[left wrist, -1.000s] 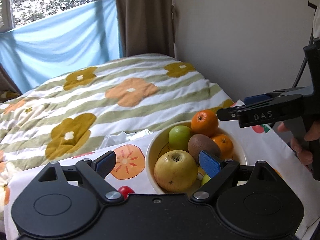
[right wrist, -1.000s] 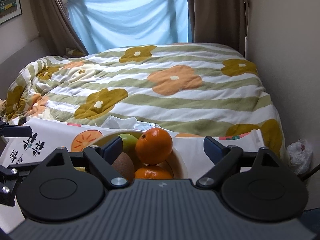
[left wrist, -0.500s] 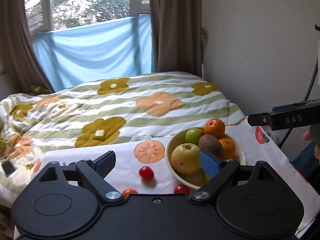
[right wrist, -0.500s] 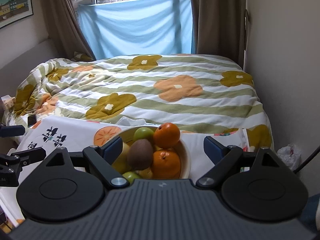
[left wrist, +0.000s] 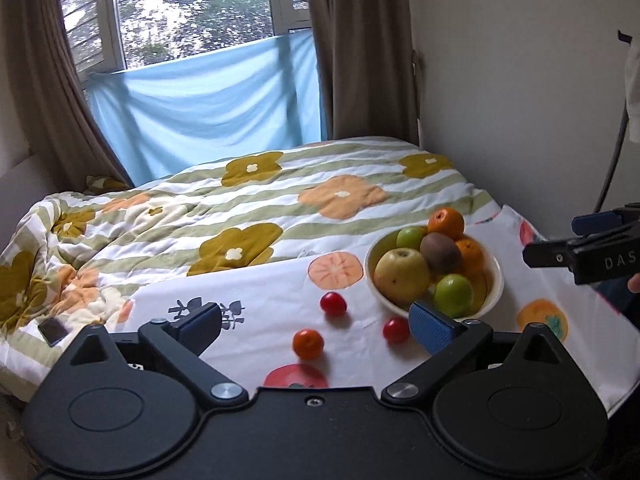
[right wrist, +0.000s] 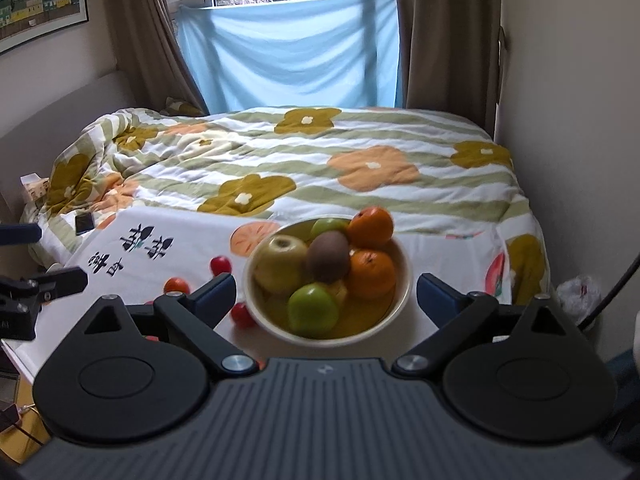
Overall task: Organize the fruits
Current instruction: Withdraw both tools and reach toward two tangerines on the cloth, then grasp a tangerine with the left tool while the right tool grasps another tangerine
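From my left claw's camera, my left claw [left wrist: 316, 326] hangs with its jaws spread wide and nothing between them, held back from the cloth, so I judge it is lining up on the loose fruit. On the white printed cloth [left wrist: 256, 300] lie 3 strays: a small orange [left wrist: 307, 343] nearest me, a red cherry tomato [left wrist: 333, 303] beyond it, and another red cherry tomato [left wrist: 396, 329] just beside the cream bowl [left wrist: 493, 286]. The bowl is heaped with a yellow-green apple [left wrist: 401, 275], a kiwi [left wrist: 440, 252], 2 green apples and 2 oranges, which tells me it is the collecting place. My right claw pokes in at the right edge, well apart from the bowl.

From my right claw's camera, my right claw [right wrist: 326, 294] is also gaping and empty, its 2 fingers framing the bowl [right wrist: 402, 280] from above without touching it. That pose looks like hovering, not grasping. The pile sits high, with the top orange [right wrist: 370, 227] perched at the back, so I would add strays gently or something may roll off. The 2 tomatoes and the small orange [right wrist: 176, 285] lie left of the bowl, toward my left claw, which shows at the left edge.
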Available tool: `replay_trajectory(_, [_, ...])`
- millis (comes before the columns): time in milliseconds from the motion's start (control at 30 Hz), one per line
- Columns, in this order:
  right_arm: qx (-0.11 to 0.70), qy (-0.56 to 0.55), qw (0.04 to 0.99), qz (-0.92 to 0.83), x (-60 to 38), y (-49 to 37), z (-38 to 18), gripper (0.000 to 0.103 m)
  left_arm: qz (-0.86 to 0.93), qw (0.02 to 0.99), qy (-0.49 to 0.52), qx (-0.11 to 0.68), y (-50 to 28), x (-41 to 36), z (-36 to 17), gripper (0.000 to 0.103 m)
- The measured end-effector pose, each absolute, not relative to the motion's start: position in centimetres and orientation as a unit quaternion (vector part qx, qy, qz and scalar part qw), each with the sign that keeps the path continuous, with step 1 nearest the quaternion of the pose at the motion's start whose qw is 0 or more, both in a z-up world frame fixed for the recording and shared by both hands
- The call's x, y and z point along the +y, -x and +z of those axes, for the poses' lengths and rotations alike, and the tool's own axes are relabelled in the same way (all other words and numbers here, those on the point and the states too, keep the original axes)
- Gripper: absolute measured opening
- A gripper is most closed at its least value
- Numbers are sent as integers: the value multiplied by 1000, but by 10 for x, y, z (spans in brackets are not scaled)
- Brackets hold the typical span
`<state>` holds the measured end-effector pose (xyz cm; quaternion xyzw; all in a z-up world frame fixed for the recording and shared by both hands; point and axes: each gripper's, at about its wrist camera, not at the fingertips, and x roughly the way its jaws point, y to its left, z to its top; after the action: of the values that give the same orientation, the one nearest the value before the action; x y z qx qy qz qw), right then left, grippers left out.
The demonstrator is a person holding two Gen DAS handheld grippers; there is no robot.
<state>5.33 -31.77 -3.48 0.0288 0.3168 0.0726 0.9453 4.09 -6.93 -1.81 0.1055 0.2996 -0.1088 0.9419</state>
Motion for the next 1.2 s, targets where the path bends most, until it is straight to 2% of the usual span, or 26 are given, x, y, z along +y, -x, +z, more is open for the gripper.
replay_trajectory(600, [376, -125, 916, -66, -250, -34, -116, 103, -249, 882, -190, 353, -123, -36, -96, 99])
replay_trajectory(1100, [402, -120, 899, -122, -218, -56, -160, 103, -320, 834, -227, 388, -174, -49, -155, 70])
replay_trajectory(1133, [404, -120, 898, -123, -217, -58, -161, 102, -322, 833, -226, 390, -176, -49, -157, 65])
replay_trajectory(1200, [408, -121, 897, -121, -216, -61, -164, 93, -325, 830, -224, 394, -179, -49, -160, 59])
